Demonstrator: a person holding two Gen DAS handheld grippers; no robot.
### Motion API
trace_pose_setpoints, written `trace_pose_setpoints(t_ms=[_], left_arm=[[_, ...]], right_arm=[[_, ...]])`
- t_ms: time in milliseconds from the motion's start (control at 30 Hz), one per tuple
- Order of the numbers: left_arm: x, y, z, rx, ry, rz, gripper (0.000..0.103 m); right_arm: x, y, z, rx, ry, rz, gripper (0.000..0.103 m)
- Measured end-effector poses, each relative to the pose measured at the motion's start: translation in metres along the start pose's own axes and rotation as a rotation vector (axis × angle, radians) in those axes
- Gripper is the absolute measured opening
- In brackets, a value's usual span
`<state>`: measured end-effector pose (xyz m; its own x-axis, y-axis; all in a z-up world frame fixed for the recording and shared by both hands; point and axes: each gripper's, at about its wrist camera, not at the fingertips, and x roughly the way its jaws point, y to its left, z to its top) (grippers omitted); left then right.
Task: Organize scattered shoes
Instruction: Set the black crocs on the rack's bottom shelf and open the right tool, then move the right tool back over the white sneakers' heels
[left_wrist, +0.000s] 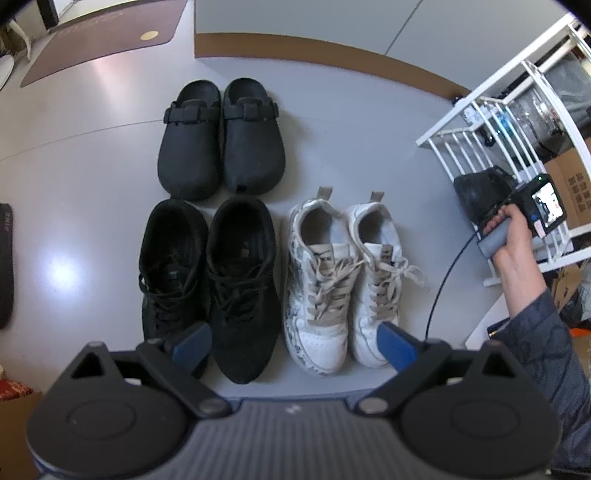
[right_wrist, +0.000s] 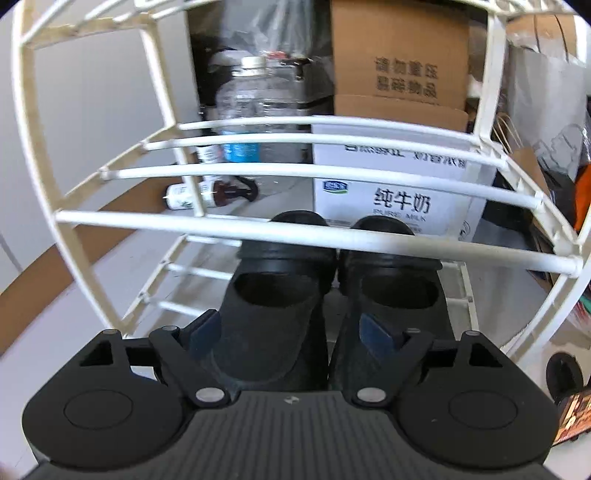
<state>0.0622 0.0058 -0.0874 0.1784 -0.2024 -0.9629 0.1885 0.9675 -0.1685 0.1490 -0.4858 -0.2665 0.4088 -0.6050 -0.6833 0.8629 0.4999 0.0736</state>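
Shoes (right_wrist: 332, 295) before "PURE MILK" carton (right_wrist: 399, 206)

Three pairs are lined up on the floor: black clogs (left_wrist: 221, 136), black sneakers (left_wrist: 210, 280), white sneakers (left_wrist: 343, 280) (laced). Black slippers (right_wrist: 332, 295) are seen on the rack (right_wrist: 295, 236).

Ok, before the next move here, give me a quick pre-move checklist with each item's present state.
1. Right claw open, pads off the black slippers: ok.
2. Slippers side by side on the white rack shelf: ok.
3. Left claw open and empty: ok.
4. Three pairs on the floor, each paired: black clogs, black sneakers, white sneakers: ok.
5. All shoes on the rack: not ok.
6. Free space on the rack's other shelves: cannot tell.
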Motion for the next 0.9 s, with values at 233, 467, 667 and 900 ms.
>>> trace_pose_setpoints(t_ms=[233, 467, 667, 900], left_arm=[[0.002, -0.004, -0.001, 0.01, 0.007, -0.007, 0.098], [0.005, -0.002, -0.002, -0.001, 0.021, -0.009, 0.098], [0.005, -0.004, -0.003, 0.02, 0.015, 0.008, 0.098], [0.005, -0.004, -0.002, 0.019, 0.013, 0.007, 0.098]], right_arm=[[-0.039, -0.007, -0.017, -0.118, 0.014, 0.113, 0.086], [-0.083, -0.017, -0.03, -0.257, -0.043, 0.384, 0.086], [-0.121, -0.026, -0.036, -0.301, -0.06, 0.472, 0.086], [-0.15, -0.033, -0.056, -0.381, 0.034, 0.62, 0.086]])
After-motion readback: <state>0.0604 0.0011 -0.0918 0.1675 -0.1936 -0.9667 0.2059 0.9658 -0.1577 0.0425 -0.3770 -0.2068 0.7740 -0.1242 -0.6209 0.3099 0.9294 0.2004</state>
